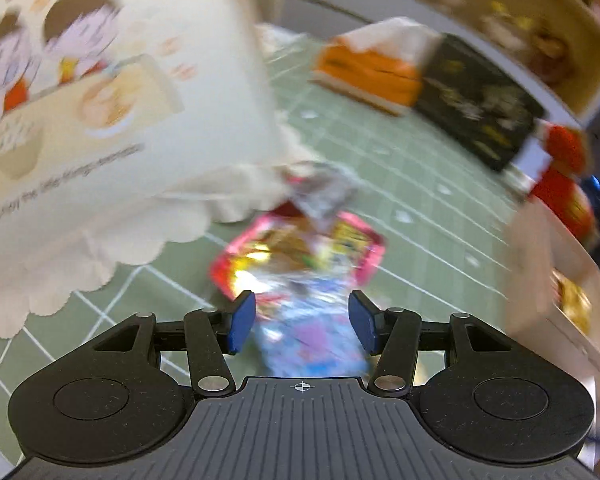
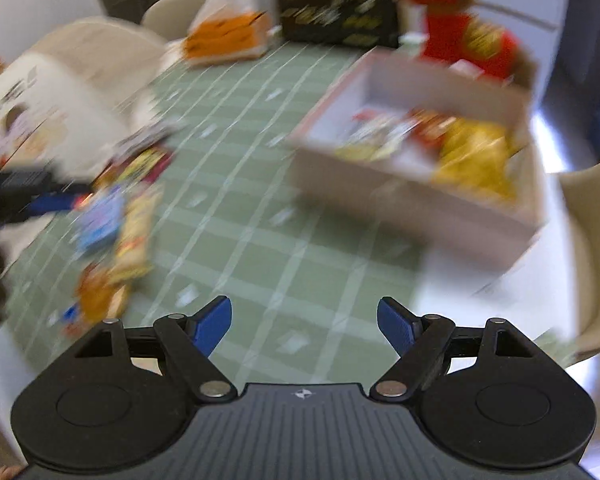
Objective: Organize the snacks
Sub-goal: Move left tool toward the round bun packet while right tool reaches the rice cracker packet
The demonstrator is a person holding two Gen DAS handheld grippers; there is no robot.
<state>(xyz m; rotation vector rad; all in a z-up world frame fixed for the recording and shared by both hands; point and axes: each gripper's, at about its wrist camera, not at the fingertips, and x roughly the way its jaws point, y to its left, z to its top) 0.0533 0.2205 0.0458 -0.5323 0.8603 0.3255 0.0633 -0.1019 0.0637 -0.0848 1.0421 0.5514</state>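
Green grid-lined mat [image 2: 284,216] covering the table, seen from both wrist views; both frames are motion-blurred. Large cream paper bag [image 1: 112,92], printed with cartoon children and scallop-edged, lying at the left of the mat. Open white box [image 2: 412,196] at the right, holding yellow and red snack packets [image 2: 472,156]. Black board [image 2: 336,4] standing at the far edge of the mat, with an orange tissue box [image 2: 228,36] to its left and a red plush toy [image 2: 464,28] to its right. Loose pile of snack packs on the mat beside the bag: a pink-rimmed pack [image 1: 300,256], a crumpled silver wrapper [image 1: 320,192] above it, and a blue pack [image 1: 312,336]. Left gripper [image 1: 302,322]: blue pads parted around the blue pack, which lies between them; whether the pads touch it cannot be told. Right gripper [image 2: 304,324]: fingers spread wide over bare mat, holding nothing, well apart from pile and box
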